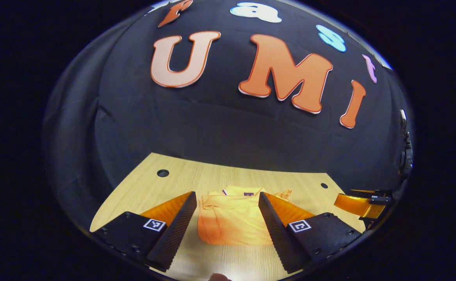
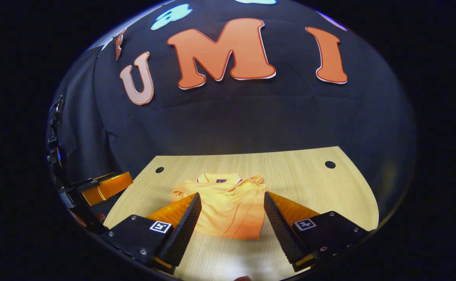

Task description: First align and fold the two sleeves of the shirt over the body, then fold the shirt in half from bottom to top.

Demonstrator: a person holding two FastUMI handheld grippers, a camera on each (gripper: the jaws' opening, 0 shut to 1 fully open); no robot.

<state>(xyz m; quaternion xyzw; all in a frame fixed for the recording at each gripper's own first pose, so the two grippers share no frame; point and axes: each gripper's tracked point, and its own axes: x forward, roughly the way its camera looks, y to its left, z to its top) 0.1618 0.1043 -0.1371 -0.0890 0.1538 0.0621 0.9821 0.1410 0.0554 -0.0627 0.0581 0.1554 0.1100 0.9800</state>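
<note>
- Orange shirt [image 1: 234, 218] lies flat on the bench [image 1: 196, 175], collar toward the far wall, long axis running away.
- Collar label unreadable.
- Left tongs [image 1: 228, 203] and right tongs [image 2: 232, 203] gape wide, empty.

No word, brand or number can be read on anything you are handling. On your left tongs [image 1: 227, 194], in the left gripper view, a square coded marker [image 1: 154, 224] sits on the block behind each finger: a pattern, not letters. Your right tongs [image 2: 232, 193], in the right gripper view, carry the same kind of square marker [image 2: 161, 226], one on each side. On the worktop [image 2: 314, 187], the shirt [image 2: 232, 210] has a small dark tag [image 2: 221, 180] inside its collar, too small to make out. The same tag [image 1: 248, 193] in the left gripper view is no clearer.
</note>
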